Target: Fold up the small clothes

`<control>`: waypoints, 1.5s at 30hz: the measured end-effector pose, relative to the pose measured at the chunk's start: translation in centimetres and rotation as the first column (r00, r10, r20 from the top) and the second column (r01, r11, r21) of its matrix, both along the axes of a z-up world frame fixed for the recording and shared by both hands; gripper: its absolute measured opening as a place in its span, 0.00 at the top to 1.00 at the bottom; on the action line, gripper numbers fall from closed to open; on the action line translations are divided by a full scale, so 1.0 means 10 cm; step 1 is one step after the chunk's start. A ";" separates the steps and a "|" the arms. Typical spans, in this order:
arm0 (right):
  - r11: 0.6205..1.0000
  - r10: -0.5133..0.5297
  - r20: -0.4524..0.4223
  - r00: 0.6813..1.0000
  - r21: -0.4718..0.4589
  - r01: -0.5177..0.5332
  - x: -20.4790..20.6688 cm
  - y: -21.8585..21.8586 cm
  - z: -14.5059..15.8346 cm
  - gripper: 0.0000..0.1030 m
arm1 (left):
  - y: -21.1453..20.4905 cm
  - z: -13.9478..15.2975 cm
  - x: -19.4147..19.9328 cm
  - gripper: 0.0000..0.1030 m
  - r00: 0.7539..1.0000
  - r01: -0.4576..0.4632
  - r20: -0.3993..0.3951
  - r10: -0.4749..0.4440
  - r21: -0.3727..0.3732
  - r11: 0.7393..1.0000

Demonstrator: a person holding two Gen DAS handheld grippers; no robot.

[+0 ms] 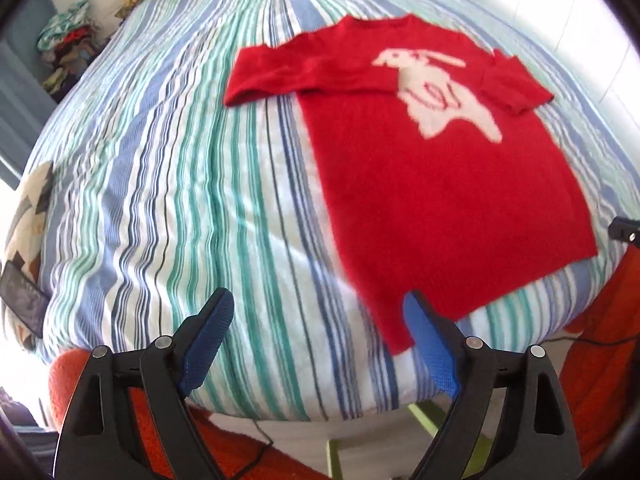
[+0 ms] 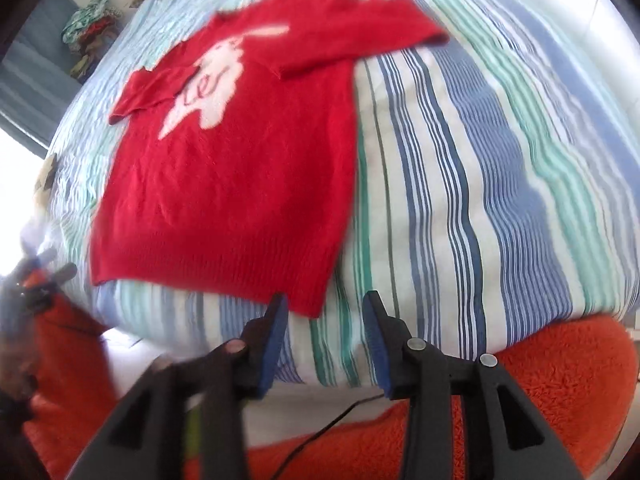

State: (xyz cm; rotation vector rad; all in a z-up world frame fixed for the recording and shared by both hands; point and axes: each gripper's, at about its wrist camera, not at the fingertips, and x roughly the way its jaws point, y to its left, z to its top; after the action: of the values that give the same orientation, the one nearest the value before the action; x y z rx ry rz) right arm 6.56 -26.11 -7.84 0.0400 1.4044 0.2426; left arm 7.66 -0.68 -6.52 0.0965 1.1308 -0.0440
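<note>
Fingers [image 1: 430, 344] of the left gripper [image 1: 320, 340] are standing wide apart with nothing between them, one pad sitting at the near-left hem corner of the red sweater [image 1: 432, 184], probably because a fold starts from a corner. Right gripper [image 2: 324, 340] is likewise gaping empty, hovering just below the near-right hem corner at about 6 o'clock of the garment. Face-up on the striped bed [image 1: 180, 200], the sweater is lying flat, its sleeves already lying inward over the chest, seemingly ready for lifting the hem toward 12 o'clock.
</note>
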 end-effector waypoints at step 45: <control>0.817 -0.564 0.341 0.752 0.100 0.568 1.49 -2.79 -0.02 0.92 | 0.75 -0.45 0.00 0.10 0.952 -0.297 0.067 0.298 -0.026 0.955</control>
State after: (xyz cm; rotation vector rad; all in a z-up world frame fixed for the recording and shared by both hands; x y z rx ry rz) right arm 21.51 -54.05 -8.01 0.3954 0.9694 -0.2615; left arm 7.62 6.82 -11.02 -0.0869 1.0639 0.2180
